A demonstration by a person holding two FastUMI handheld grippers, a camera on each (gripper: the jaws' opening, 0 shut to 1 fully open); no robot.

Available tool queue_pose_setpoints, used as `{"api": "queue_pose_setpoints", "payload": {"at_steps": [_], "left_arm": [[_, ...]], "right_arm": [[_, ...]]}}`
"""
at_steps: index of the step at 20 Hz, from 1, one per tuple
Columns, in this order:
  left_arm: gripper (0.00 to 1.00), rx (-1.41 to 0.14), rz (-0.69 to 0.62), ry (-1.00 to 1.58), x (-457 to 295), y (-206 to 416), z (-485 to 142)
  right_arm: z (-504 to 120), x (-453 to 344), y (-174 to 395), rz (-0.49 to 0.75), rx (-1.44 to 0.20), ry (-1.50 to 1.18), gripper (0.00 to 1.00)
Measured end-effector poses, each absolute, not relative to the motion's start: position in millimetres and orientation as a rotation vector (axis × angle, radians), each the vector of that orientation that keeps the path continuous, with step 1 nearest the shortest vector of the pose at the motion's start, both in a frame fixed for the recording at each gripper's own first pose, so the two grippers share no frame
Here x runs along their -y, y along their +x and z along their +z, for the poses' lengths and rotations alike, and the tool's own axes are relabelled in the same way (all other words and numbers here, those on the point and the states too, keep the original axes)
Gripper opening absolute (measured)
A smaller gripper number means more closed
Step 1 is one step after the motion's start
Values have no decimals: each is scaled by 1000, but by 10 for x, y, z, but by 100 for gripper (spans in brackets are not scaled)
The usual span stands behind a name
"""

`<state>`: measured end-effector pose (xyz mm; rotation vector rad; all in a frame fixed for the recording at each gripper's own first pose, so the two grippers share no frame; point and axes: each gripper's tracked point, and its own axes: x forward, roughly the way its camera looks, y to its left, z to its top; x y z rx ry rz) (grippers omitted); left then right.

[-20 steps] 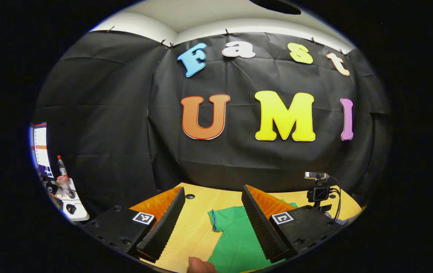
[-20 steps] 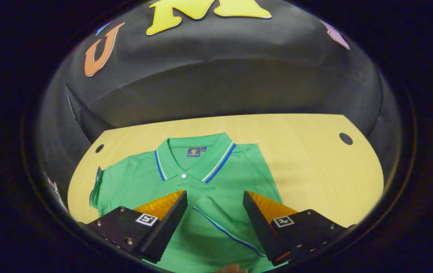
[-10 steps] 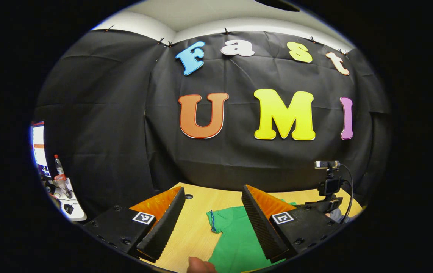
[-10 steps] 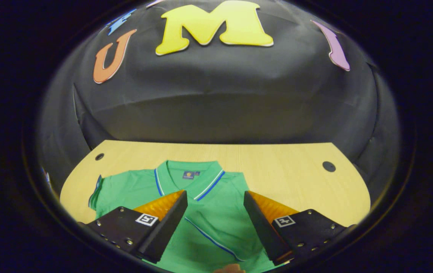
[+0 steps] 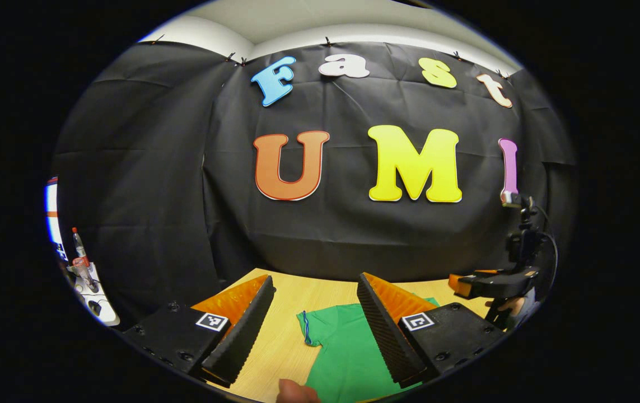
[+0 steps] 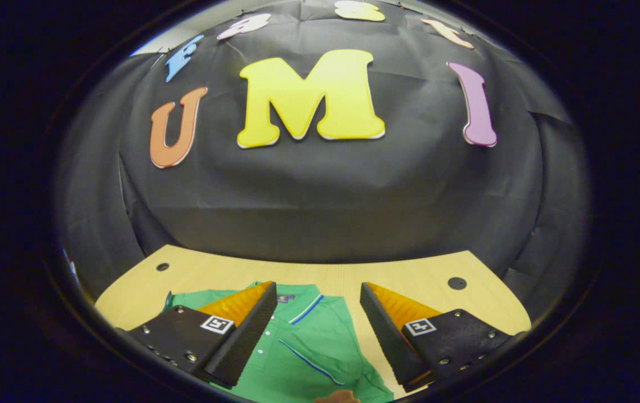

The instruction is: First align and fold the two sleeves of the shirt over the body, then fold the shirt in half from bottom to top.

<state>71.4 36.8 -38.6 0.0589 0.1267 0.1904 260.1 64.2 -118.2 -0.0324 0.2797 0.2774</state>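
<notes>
On the table [image 6: 409,277] I see the shirt [image 6: 308,347] with 1 sleeve [image 5: 320,327] unfolded; left gripper [image 5: 314,330] and right gripper [image 6: 317,336] gape, grasping nothing. Next, I judge: pinch that sleeve.

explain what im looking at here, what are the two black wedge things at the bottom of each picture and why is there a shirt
Each picture comes from a fisheye camera that rides on a hand-held two-finger gripper; a person holds one in each hand. The wedges are that gripper's own fingers.

In the left gripper view, the left gripper stands open and holds nothing. Ahead of it is a wooden table with a green polo shirt lying on it, one short sleeve spread out to the side. At the right edge of that view you see the other gripper, held up above the table in a hand.

In the right gripper view, the right gripper is also open and empty. It looks over the shirt's collar.

The person's job is to fold the shirt.
</notes>
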Motion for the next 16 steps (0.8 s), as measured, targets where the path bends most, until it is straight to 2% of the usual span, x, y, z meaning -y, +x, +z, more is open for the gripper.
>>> {"api": "queue_pose_setpoints", "payload": {"at_steps": [6, 7, 16], "left_arm": [[97, -154, 189, 56, -413, 894, -567], [97, -160, 190, 55, -426, 924, -598], [97, -179, 163, 51, -350, 1178, -769]], "right_arm": [[-552, -438, 2142, 277, -143, -40, 94], [-502, -405, 2079, 276, -133, -45, 96], [-162, -189, 1668, 265, -64, -46, 95]]}}
